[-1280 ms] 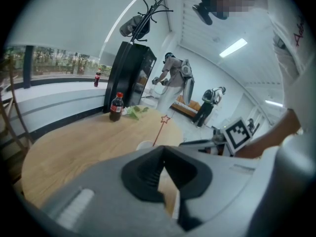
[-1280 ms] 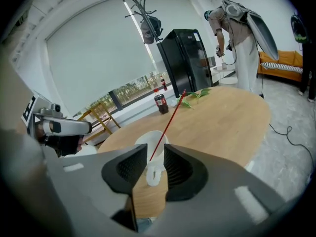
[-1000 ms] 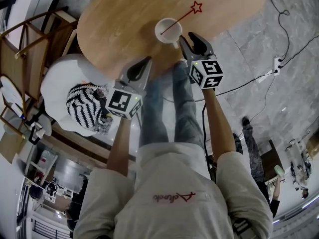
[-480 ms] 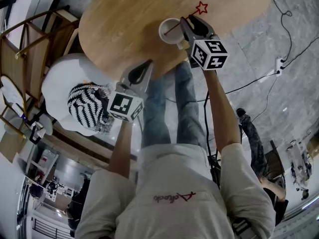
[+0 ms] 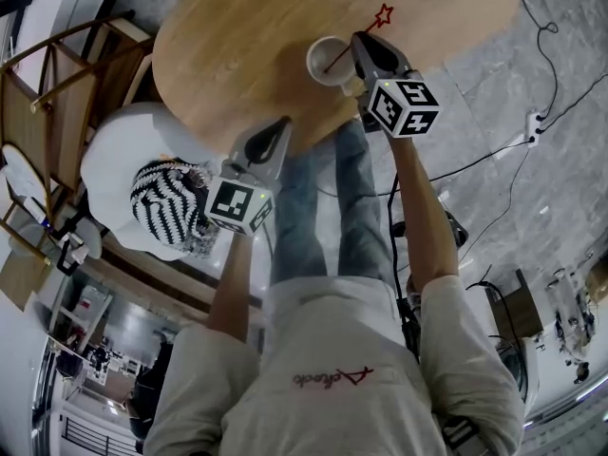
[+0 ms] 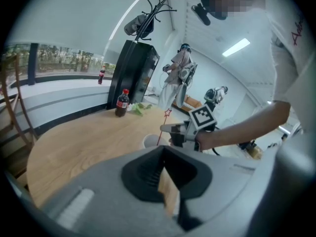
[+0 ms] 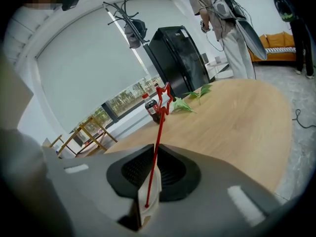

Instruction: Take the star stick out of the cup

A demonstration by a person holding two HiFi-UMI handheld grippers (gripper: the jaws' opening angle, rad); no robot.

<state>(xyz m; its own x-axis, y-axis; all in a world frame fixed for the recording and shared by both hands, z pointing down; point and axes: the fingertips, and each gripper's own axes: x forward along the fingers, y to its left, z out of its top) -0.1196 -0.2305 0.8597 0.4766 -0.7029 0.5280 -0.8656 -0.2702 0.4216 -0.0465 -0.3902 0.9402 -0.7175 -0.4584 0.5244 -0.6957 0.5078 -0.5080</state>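
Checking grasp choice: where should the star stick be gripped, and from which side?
The star stick's shaft above the cup rim, from the person's side: it leans out over the rim, star up. The right gripper's jaws have just closed on it there.

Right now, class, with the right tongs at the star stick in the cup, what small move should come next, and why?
Probably lift the right tongs upward along the stick's lean. They have just been closing and now pinch the star stick, whose lower end looks to sit in the cup.
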